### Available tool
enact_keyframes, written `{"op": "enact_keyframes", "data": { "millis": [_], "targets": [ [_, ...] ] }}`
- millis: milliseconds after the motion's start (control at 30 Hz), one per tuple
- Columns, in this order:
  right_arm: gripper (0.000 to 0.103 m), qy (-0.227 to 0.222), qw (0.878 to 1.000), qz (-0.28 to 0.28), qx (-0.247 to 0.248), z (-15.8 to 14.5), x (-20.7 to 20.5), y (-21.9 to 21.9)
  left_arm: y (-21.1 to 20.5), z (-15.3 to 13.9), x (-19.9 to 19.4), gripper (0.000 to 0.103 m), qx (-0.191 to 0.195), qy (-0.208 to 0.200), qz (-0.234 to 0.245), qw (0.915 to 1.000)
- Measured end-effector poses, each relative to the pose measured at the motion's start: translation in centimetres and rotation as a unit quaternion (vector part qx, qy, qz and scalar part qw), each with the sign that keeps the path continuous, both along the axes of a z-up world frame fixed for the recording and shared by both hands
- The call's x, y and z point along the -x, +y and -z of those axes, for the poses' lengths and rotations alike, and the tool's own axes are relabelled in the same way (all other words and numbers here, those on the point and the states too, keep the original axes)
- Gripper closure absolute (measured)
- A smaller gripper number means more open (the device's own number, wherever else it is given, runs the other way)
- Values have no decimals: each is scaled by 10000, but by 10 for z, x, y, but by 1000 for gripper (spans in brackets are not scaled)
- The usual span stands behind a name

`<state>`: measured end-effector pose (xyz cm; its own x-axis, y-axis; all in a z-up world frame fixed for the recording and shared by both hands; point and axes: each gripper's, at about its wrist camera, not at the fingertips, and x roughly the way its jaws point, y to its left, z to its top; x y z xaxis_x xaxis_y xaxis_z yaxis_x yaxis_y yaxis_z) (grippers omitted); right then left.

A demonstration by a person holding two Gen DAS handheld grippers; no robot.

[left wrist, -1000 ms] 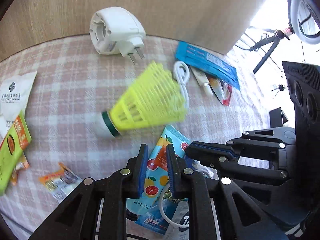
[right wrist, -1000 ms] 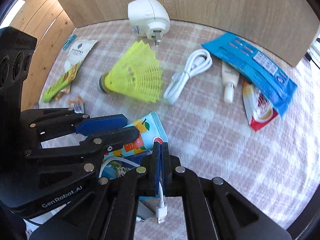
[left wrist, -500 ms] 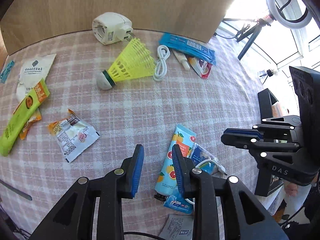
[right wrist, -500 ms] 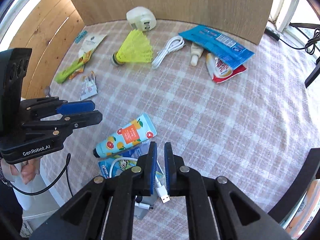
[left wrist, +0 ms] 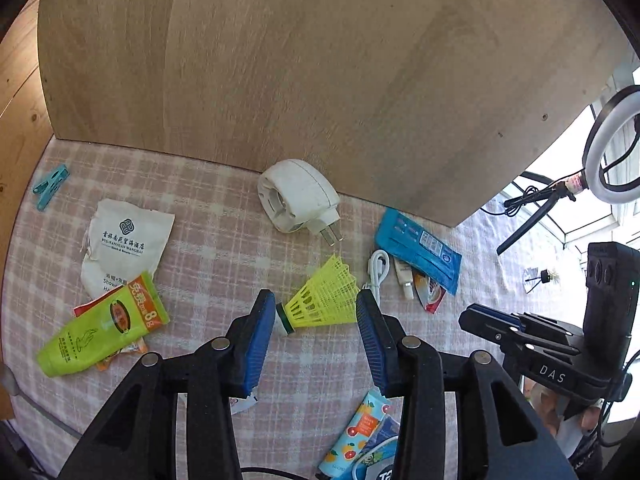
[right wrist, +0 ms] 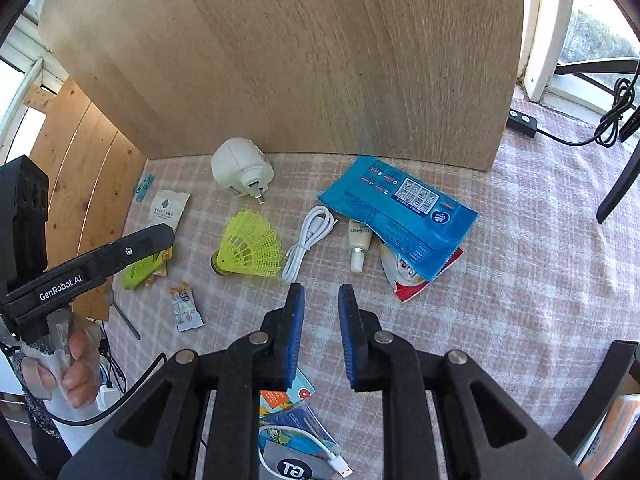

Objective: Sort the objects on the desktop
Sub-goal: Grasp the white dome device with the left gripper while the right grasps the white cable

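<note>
We see the left gripper (left wrist: 316,308) with jaws spread wide and nothing held. A yellow shuttlecock (left wrist: 320,304) lies on its side on the pink checked tablecloth (left wrist: 216,248). In the left wrist view it sits between the two blue pads (left wrist: 258,336); we cannot tell whether either pad touches it. Its cork end points toward the left pad, its skirt toward the right one.

We note the right gripper (right wrist: 320,300) with jaws parted by a moderate gap, empty, over bare cloth. Just ahead of it lies a coiled white USB cable (right wrist: 306,242), with the shuttlecock (right wrist: 250,250) beside that.

Along the wooden back panel (left wrist: 320,80):
- a white plug-in device (left wrist: 298,196), prongs pointing toward the shuttlecock
- a blue wipes pack (right wrist: 396,206), overlapping a small white tube (right wrist: 358,246) and a red-and-white sachet (right wrist: 410,278)

Far left of the cloth:
- a white drawstring pouch (left wrist: 122,246)
- a lime-green tube (left wrist: 104,330) lying over its lower edge
- a teal clip (left wrist: 50,186) near the corner
- a small orange-and-white sachet (right wrist: 184,308), seen from the right wrist

Near edge, beneath the grippers: a fruit-print tube (left wrist: 356,430), a blue packet (right wrist: 294,426) and a second white cable with a USB plug (right wrist: 332,456), piled together.
</note>
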<state>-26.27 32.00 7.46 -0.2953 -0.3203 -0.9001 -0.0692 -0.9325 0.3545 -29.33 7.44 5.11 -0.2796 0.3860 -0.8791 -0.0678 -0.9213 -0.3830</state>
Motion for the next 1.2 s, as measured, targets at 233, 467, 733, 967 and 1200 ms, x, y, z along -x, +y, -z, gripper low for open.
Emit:
{"op": "enact_keyframes", "data": {
  "millis": [233, 467, 733, 967, 1200],
  "targets": [
    [85, -351, 9991, 97, 208, 28, 26, -11, -2, 22, 37, 56, -127, -247, -244, 9993],
    [83, -626, 9973, 197, 343, 54, 45, -24, -9, 39, 60, 55, -376, -340, -642, 9967],
    [83, -772, 9966, 241, 180, 69, 55, -29, 4, 51, 76, 55, -461, -398, -620, 9962],
    [83, -745, 9971, 122, 0, 74, 60, -40, 25, 60, 83, 58, -415, -414, -487, 9971],
    [83, -554, 9977, -77, -381, 71, 63, -55, 37, 59, 82, 64, -241, -276, -510, 9980]
  ]
}}
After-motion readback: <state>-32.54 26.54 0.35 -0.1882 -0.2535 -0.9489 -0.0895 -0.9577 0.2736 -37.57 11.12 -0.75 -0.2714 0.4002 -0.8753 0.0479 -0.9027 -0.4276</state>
